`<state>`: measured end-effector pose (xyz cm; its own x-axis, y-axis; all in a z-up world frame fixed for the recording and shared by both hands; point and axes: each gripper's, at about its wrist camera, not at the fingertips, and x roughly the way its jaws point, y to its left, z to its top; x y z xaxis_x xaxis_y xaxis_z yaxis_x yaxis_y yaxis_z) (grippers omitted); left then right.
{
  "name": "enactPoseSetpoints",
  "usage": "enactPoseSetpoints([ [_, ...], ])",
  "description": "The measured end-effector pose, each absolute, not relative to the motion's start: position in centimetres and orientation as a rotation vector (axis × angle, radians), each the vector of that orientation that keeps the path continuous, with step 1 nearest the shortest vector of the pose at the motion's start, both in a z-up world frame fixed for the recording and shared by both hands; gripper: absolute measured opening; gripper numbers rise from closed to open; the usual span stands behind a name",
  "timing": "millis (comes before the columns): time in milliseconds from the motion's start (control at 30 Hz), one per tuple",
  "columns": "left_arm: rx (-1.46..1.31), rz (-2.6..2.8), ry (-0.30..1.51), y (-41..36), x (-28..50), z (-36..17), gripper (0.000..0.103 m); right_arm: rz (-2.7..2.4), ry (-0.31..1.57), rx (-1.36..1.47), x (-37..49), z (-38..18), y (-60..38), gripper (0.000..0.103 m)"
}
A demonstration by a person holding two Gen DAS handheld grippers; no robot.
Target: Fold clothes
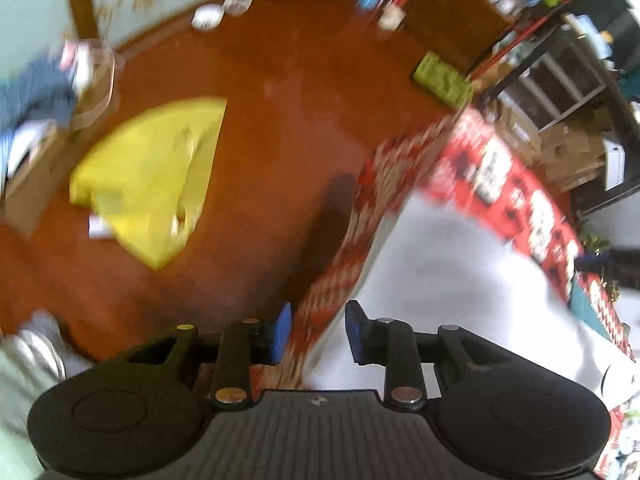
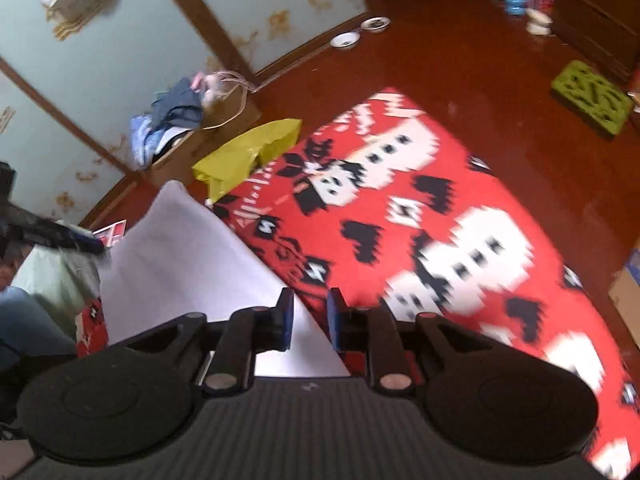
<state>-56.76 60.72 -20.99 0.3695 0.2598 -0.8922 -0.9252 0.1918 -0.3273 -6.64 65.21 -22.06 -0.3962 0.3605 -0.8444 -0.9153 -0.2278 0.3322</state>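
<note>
Right wrist: red patterned blanket (image 2: 420, 208) spread flat, white underside folded over.

Floor (image 2: 460, 68): glossy reddish-brown wood, with reflected light patches.
Walls (image 2: 100, 52): pale green panels framed in brown wood, stained with rusty blotches.
Shelving (image 1: 560, 80): dark metal rack holding boxes, at the room's far side.
Cabinet (image 2: 592, 12): dark wooden, by the far wall.

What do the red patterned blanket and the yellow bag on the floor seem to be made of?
Red patterned blanket: probably soft fleece or woven cloth, matte, white underside, drapes limply. Yellow bag: likely thin plastic, glossy and crumpled. Motion blur leaves both uncertain.
</note>
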Motion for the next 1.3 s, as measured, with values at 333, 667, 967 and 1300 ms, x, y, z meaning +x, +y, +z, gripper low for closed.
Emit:
enactPoseSetpoints([
  [333,-0.847,0.757,0.875,64.3,-45.4,-23.0,0.011,1.47,1.113,-0.661,-5.7,-22.8,54.7,0.009],
  [667,-0.865,0.831,0.936,65.5,-45.9,-25.4,0.003,1.169,1.093,-0.433,-2.0,-26.8,53.6,0.011],
  [967,-0.811,0.891,0.97,63.9,-44.0,-24.9,0.01,1.318,0.916,-0.806,1.4,-26.5,49.1,0.015],
  [1300,-0.827,0.985,0.992,64.0,-43.2,-25.4,0.01,1.499,0.83,-0.879,2.2,-27.2,48.6,0.02],
])
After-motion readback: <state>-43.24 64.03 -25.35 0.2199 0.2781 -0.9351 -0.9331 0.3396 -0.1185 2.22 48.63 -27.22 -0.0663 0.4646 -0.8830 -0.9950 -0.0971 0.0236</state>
